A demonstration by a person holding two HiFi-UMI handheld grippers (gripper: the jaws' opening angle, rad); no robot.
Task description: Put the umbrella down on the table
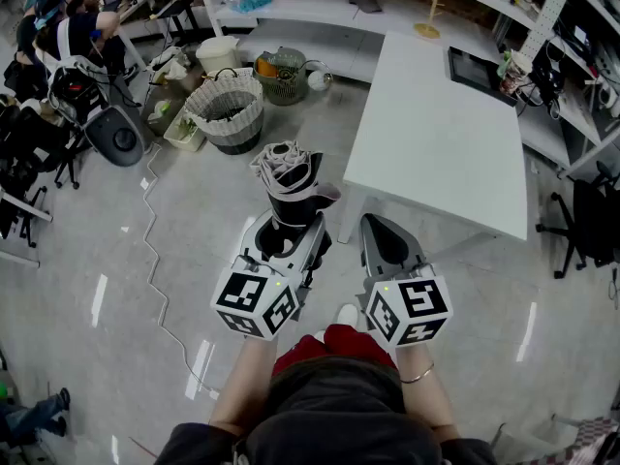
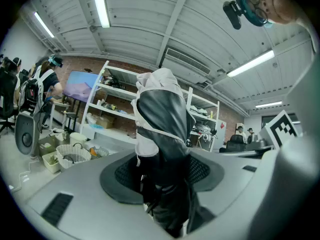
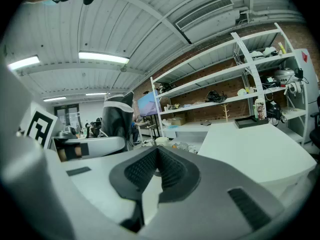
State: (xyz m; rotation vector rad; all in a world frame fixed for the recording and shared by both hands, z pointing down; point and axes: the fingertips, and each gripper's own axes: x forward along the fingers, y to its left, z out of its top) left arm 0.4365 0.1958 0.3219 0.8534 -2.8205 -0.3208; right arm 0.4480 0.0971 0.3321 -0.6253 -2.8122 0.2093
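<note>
A folded black-and-white umbrella point(image 1: 289, 177) stands up out of my left gripper point(image 1: 291, 232), whose jaws are shut wide on its lower part. In the left gripper view the umbrella point(image 2: 162, 129) fills the gap between the dark pads point(image 2: 122, 176) of that gripper point(image 2: 162, 174). My right gripper point(image 1: 387, 238) is beside it on the right, shut and empty; its pads point(image 3: 172, 169) meet at the tip. The white table point(image 1: 436, 134) lies ahead and to the right, above floor level, and shows as a table point(image 3: 250, 149) close on the right in the right gripper view. The umbrella point(image 3: 117, 116) appears there on the left.
A dark tray point(image 1: 475, 69) lies on the table's far right corner. Two woven baskets point(image 1: 228, 112) and a bucket stand on the floor ahead left. A cable point(image 1: 155, 260) trails over the floor. White shelves point(image 1: 320, 8) line the back; a person point(image 1: 68, 27) sits far left.
</note>
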